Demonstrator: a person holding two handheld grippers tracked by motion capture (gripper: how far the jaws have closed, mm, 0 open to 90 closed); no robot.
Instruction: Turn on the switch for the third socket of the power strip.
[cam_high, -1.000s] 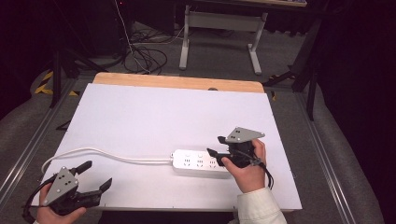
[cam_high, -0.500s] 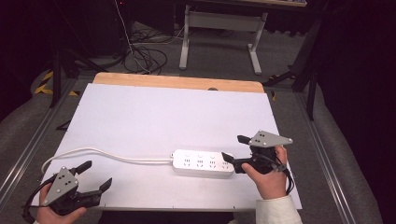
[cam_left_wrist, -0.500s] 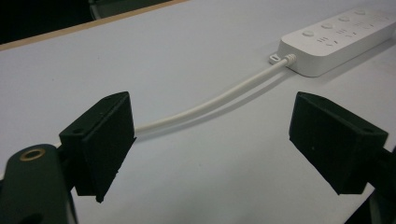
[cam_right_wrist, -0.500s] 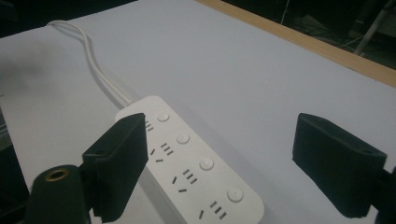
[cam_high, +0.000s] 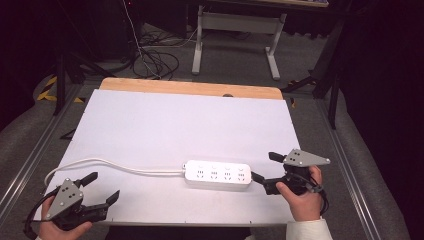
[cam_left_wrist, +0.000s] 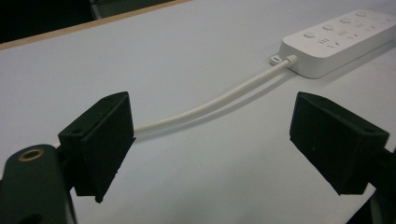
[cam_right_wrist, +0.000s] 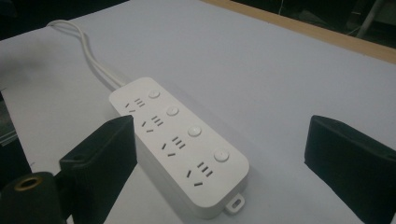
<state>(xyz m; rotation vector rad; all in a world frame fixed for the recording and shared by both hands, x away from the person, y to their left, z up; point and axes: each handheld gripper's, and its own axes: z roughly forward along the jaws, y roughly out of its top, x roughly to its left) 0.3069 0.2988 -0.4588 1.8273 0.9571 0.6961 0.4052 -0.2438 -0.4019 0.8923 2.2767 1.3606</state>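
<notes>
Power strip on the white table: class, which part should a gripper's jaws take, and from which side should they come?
Grip the power strip across its narrow width at the free end, nearest the right gripper, probably coming from that side. It lies flat, its long sides are straight and parallel, and the cord leaves the other end.

Black two-jaw grippers (cam_high: 266, 173) with grey three-cornered plates; white sleeve (cam_high: 306, 231).

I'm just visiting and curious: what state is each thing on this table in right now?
Power strip: lying flat, sockets up, nothing plugged in, not held.
Cord: slack, curving across the table.
Left hand-held gripper: open, holding nothing.
Right hand-held gripper: jaws just opened, open beside the strip's end, not touching it.
</notes>
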